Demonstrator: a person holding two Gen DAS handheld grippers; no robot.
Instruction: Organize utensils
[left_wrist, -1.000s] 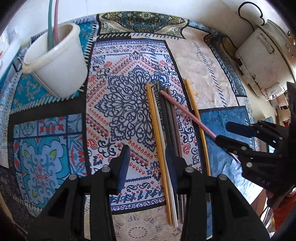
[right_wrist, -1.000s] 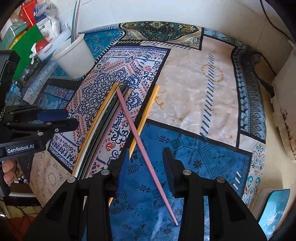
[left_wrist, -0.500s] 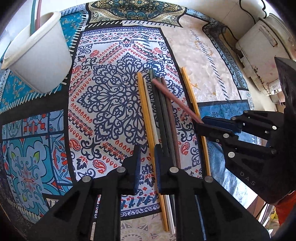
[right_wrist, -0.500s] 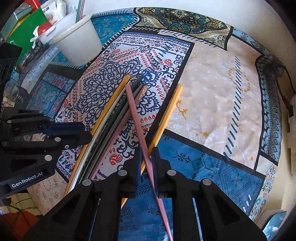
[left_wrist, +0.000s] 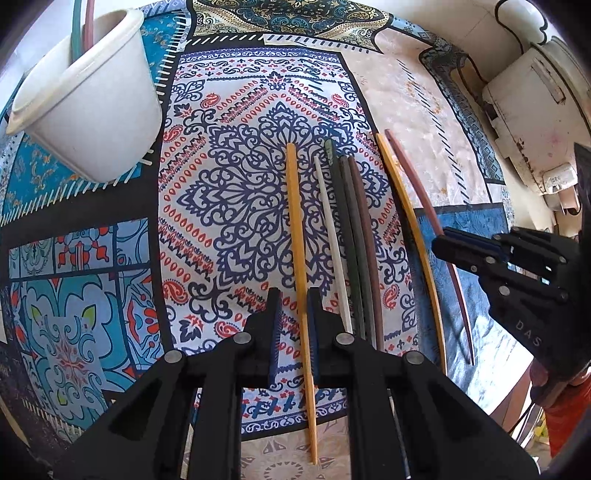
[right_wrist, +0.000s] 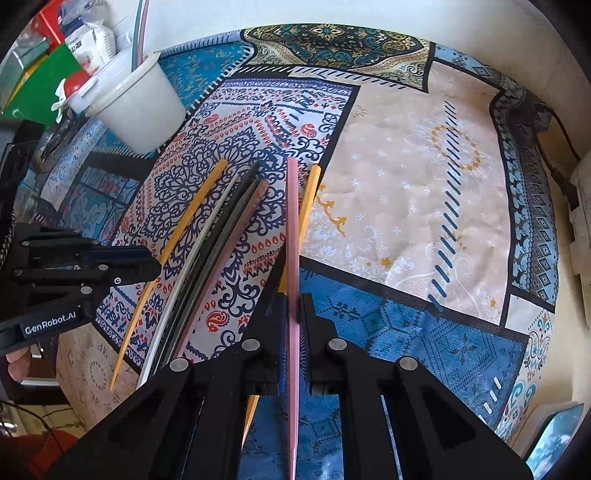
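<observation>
Each gripper pinches one chopstick over the patterned cloth (right_wrist: 424, 192).

The right gripper (right_wrist: 293, 314) has its jaws closed on the pink stick (right_wrist: 291, 229), which runs forward between them, its far end beside a yellow stick (right_wrist: 308, 199). The left gripper (left_wrist: 293, 325) is narrowed around the orange stick (left_wrist: 297, 229) (whether the pads actually touch it is unclear). White and dark sticks (left_wrist: 354, 236) lie alongside on the cloth. The white cup (left_wrist: 92, 107), holding two sticks, stands at far left.
</observation>
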